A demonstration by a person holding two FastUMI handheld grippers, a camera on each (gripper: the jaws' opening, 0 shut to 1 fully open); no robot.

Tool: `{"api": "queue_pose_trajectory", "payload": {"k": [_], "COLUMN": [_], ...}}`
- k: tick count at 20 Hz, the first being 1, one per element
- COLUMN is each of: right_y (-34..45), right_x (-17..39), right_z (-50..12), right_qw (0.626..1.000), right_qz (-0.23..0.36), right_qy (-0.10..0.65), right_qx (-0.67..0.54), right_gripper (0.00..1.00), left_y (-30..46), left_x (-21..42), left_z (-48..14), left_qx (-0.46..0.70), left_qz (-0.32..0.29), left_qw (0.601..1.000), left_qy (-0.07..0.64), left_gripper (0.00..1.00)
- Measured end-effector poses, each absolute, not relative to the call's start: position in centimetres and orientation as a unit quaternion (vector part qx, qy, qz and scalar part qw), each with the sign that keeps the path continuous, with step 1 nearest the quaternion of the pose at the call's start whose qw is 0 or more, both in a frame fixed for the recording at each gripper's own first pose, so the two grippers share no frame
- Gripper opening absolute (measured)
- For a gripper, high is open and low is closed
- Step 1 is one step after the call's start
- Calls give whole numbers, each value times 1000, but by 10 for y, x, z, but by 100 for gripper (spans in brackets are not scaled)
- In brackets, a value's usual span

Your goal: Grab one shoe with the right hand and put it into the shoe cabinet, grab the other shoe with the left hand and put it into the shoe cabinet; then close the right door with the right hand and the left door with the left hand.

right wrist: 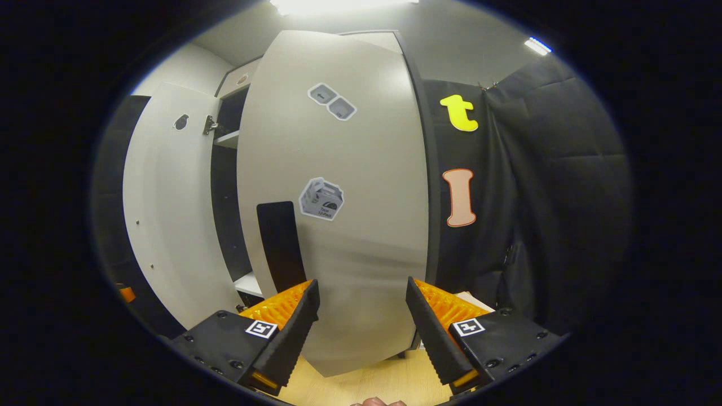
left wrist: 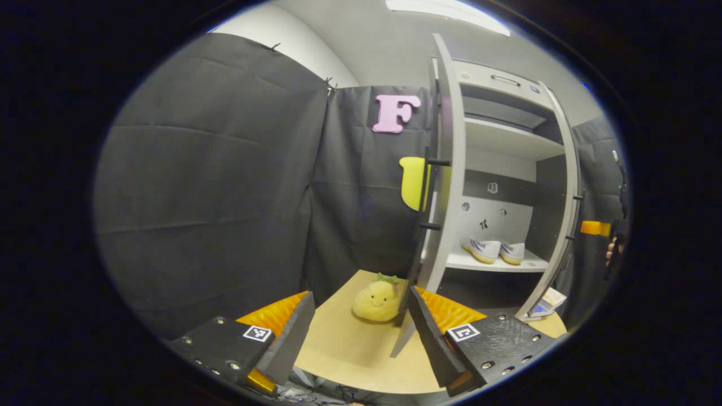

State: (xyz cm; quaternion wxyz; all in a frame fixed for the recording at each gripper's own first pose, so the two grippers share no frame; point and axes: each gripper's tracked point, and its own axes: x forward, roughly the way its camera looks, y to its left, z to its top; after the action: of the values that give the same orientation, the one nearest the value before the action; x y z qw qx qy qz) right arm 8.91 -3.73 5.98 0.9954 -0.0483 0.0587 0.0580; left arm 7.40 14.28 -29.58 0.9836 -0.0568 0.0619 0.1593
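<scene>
In the left gripper view, the left gripper point(left wrist: 355, 321) hung with its 2 fingers spread wide apart and nothing between them, above a tan wooden tabletop point(left wrist: 350, 355). A small yellow plush toy with a smiling face and a green tuft point(left wrist: 377, 301) sat on that tabletop, just beside the foot of the pale grey shoe cabinet point(left wrist: 496, 141). The cabinet's left door point(left wrist: 445, 169) stood swung out, edge-on to the camera, with 2 short dark handle posts on its edge. Inside, on a white lower shelf point(left wrist: 493, 263), lay the pair of white shoes with blue stripes and yellowish soles point(left wrist: 494, 250), side by side and touching or nearly so, toes turned toward the opening. A higher shelf above them was bare. At the far right edge of this view a hand point(left wrist: 610, 252) showed beside an orange part, too small to tell more.

In the right gripper view, the right gripper point(right wrist: 361, 324) was likewise parted, fingers well apart and gripping nothing, and it sat close in front of the cabinet's grey right door point(right wrist: 361, 197). That door was nearly closed, with a narrow dark gap left between it and the open left door point(right wrist: 169, 214). The right door carried 3 small grey stickers and a dark upright rectangular panel point(right wrist: 280, 245) near its left edge. Whether a fingertip touched the door could not be told. A light wooden surface point(right wrist: 389, 383) showed beneath the gripper.
</scene>
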Motion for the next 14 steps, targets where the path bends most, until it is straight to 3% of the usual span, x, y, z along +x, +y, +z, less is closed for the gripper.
{"api": "queue_pose_trajectory", "payload": {"k": [1,2,3,4,6,8,10,11,14], "right_y": [-39,-42,-44,-48,-68,-75,-79,-81,-89], "right_x": [87,85,82,79,70,67,63,60,49], "right_z": [61,61,62,61,54,52,52,51,42], "right_qw": [996,997,997,997,997,997,998,998,997], "right_qz": [49,38,29,22,7,-6,-14,-18,-33], "right_qy": [57,56,54,53,57,56,53,52,53], "right_qx": [-49,-48,-46,-45,-46,-46,-41,-38,-36], "right_gripper": [92,96,92,97,97,92,97,92,92], "left_y": [153,162,169,177,187,191,193,194,190], "left_x": [78,83,88,92,104,119,134,143,168], "left_z": [-291,-288,-284,-279,-271,-260,-245,-238,-214], "left_qx": [-55,-52,-46,-40,-28,-21,-19,-19,-17], "left_qz": [164,166,168,169,166,153,138,129,102], "left_qw": [983,983,984,984,985,988,990,991,994], "left_qy": [57,52,47,42,32,25,15,8,-15], "left_gripper": [94,94,94,94,95,95,95,94,96]}}
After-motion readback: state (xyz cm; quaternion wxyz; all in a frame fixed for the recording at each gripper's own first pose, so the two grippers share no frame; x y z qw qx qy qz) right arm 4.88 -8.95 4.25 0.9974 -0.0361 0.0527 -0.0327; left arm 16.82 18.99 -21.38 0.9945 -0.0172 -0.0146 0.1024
